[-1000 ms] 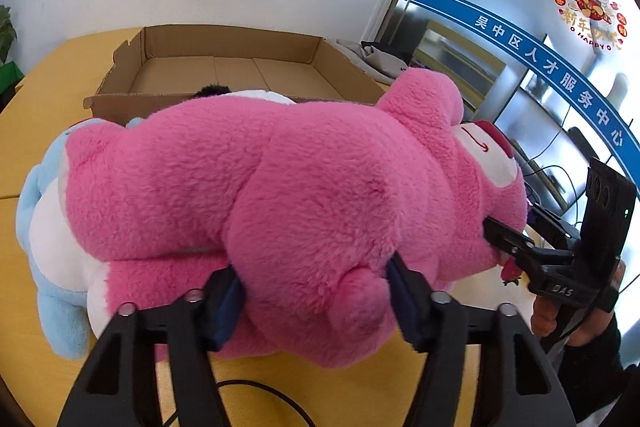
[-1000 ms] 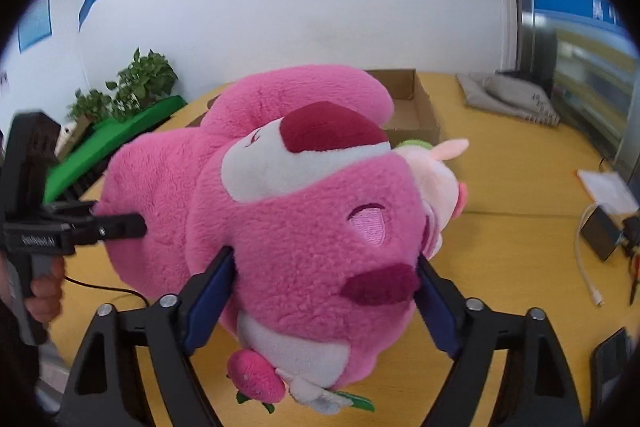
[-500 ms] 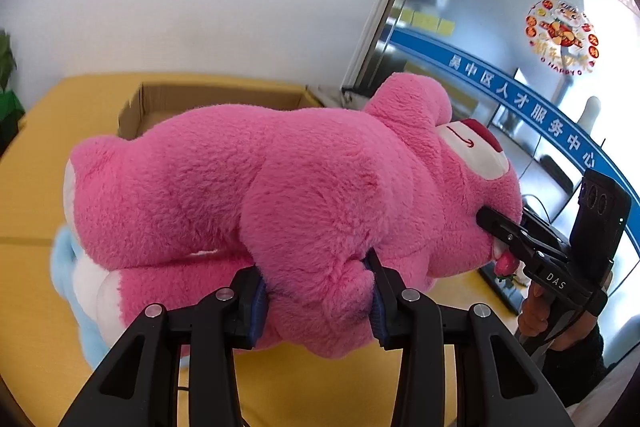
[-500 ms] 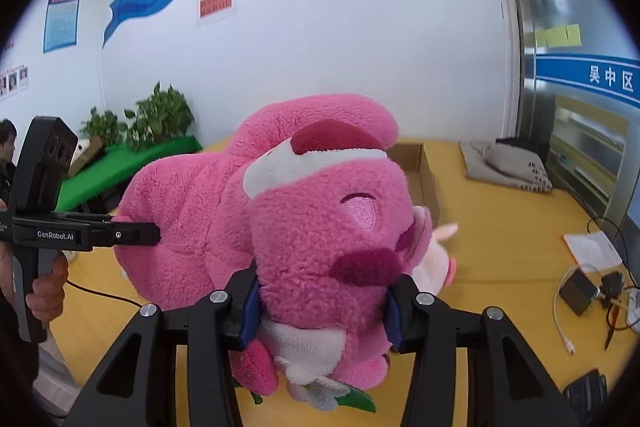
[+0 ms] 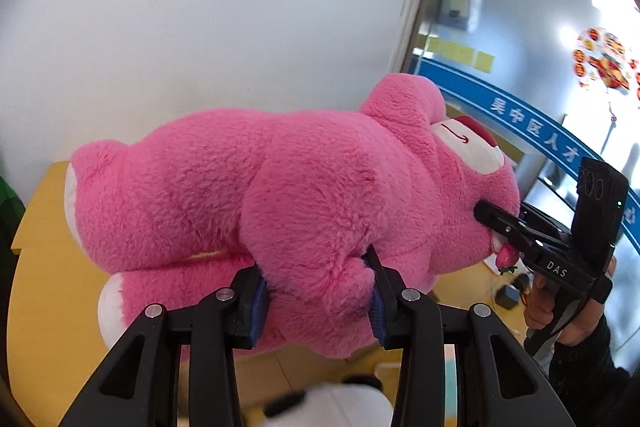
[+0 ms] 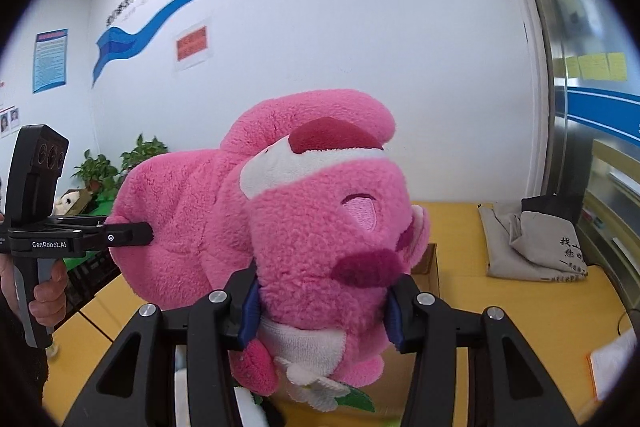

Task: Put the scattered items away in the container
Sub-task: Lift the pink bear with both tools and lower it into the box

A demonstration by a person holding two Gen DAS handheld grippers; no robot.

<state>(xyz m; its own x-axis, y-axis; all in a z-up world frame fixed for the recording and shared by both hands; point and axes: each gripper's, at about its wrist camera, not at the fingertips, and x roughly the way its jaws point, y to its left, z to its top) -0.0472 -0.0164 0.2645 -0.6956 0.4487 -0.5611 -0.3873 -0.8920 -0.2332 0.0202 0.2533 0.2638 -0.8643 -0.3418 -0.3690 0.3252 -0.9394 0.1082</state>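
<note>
Lifted higher than a second ago, the pink bear (image 5: pixel 288 211) now hangs clear of the yellow table (image 5: pixel 44 307), and the cardboard box that filled the left wrist view then is hidden behind its body. Only a corner of the box (image 6: pixel 428 261) shows past the bear's head in the right wrist view.

The bear lies sideways in the air, carried between both grippers. The left gripper (image 5: pixel 316 301) has closed in from a wide stance and is clamped on a fold of plush at the bear's middle, pads sunk deep into the fur. The right gripper (image 6: pixel 322 311) has likewise narrowed and pinches the bear below its muzzle, above a small red strawberry (image 6: pixel 256 367) and white flower (image 6: pixel 316 385) at its neck.

By its looks the bear is light, soft and bulky. It gives under the jaws rather than slipping, so a deep bite on a thick part of the body or neck should hold best. A thin ear or paw would likely let it swing.

Below the left gripper a white and black toy (image 5: pixel 340 403) lies on the table. A grey bag (image 6: pixel 536 247) rests farther back on the table, and potted plants (image 6: pixel 120 167) stand by the wall.
</note>
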